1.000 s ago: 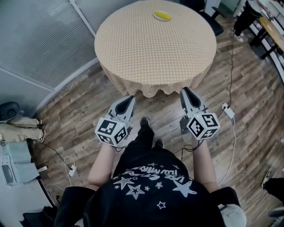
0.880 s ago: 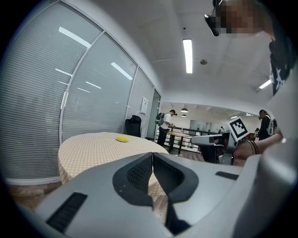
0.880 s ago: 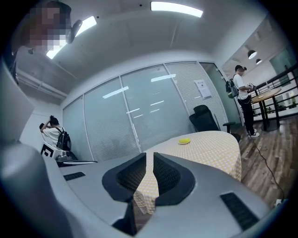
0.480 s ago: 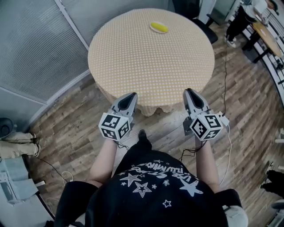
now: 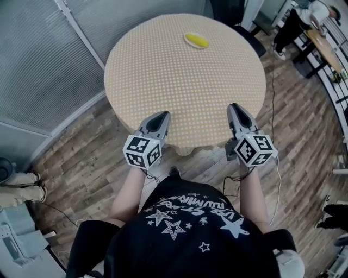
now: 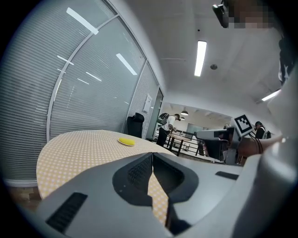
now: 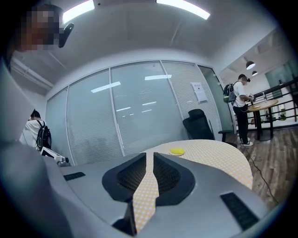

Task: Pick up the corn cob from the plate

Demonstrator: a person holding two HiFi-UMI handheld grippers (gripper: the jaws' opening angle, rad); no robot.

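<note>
The yellow corn cob (image 5: 196, 39) lies on a small plate (image 5: 187, 36) at the far side of the round table (image 5: 163, 70), which has a dotted cloth. It also shows as a small yellow shape in the left gripper view, corn cob (image 6: 126, 141), and in the right gripper view, corn cob (image 7: 176, 151). My left gripper (image 5: 161, 115) and right gripper (image 5: 235, 107) hover side by side at the table's near edge, far from the cob. Both point toward the table. Each has its jaws shut with nothing between them, left gripper (image 6: 152, 155), right gripper (image 7: 149, 153).
A glass wall with blinds (image 5: 49, 59) curves along the left. A dark office chair (image 5: 239, 13) stands behind the table. A person (image 5: 304, 19) stands at another table at the upper right. A cable (image 5: 274, 163) trails over the wooden floor on the right.
The person has walked toward the table, which now lies closer and lower in the head view. Both grippers went from above the floor to the table's near edge, still shut.
</note>
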